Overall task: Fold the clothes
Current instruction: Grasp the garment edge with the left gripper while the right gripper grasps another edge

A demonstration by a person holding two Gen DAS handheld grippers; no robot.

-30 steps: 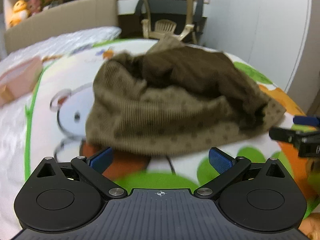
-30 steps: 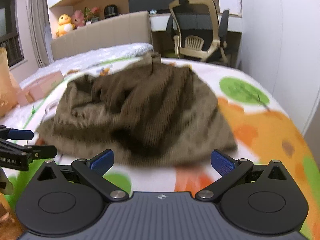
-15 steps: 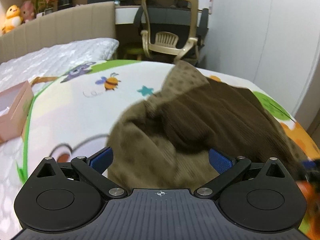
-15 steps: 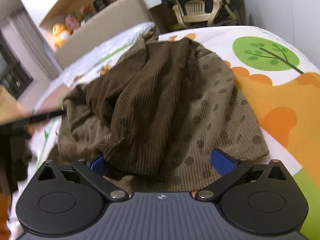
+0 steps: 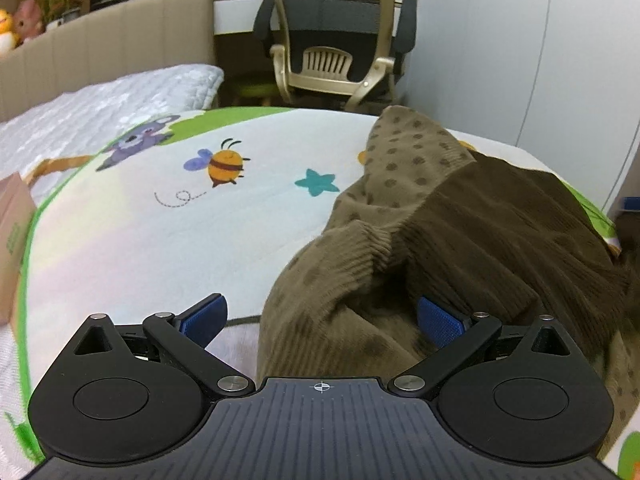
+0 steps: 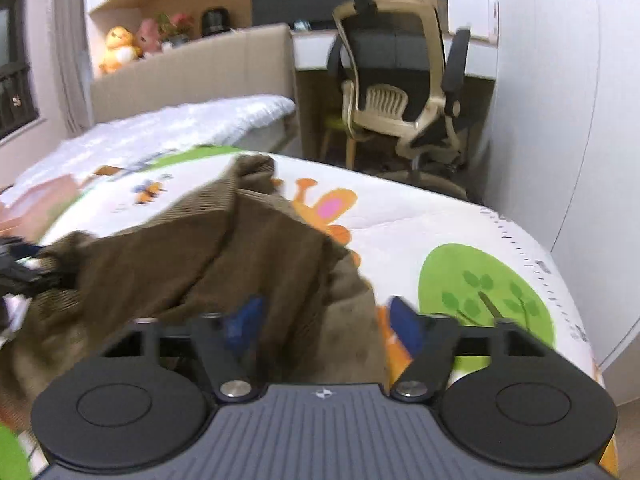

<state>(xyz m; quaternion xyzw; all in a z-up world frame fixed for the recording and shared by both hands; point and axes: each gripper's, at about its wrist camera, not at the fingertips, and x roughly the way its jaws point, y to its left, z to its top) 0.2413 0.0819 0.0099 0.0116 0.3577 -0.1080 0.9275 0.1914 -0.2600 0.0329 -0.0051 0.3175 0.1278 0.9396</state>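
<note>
A crumpled brown corduroy garment (image 5: 460, 240) with a lighter dotted lining lies on the cartoon-print bedspread (image 5: 160, 220). My left gripper (image 5: 320, 320) is open, and the garment's near left edge lies between its blue pads. In the right wrist view the same garment (image 6: 200, 272) fills the lower left. My right gripper (image 6: 324, 324) has its jaws partly closed around a fold of the garment's right edge, with a gap still showing. The left gripper's tip (image 6: 20, 272) shows at the far left edge.
A beige and black office chair (image 5: 340, 40) stands at a desk beyond the bed's far edge. A padded headboard (image 5: 120, 48) and white quilt (image 5: 100, 112) are at the back left. A pink cardboard box (image 5: 12, 248) sits at the left. A white wall is on the right.
Both grippers moved forward over the garment. My right gripper's jaws have narrowed around the garment's right edge. My left gripper stays wide open, now straddling the left edge.
</note>
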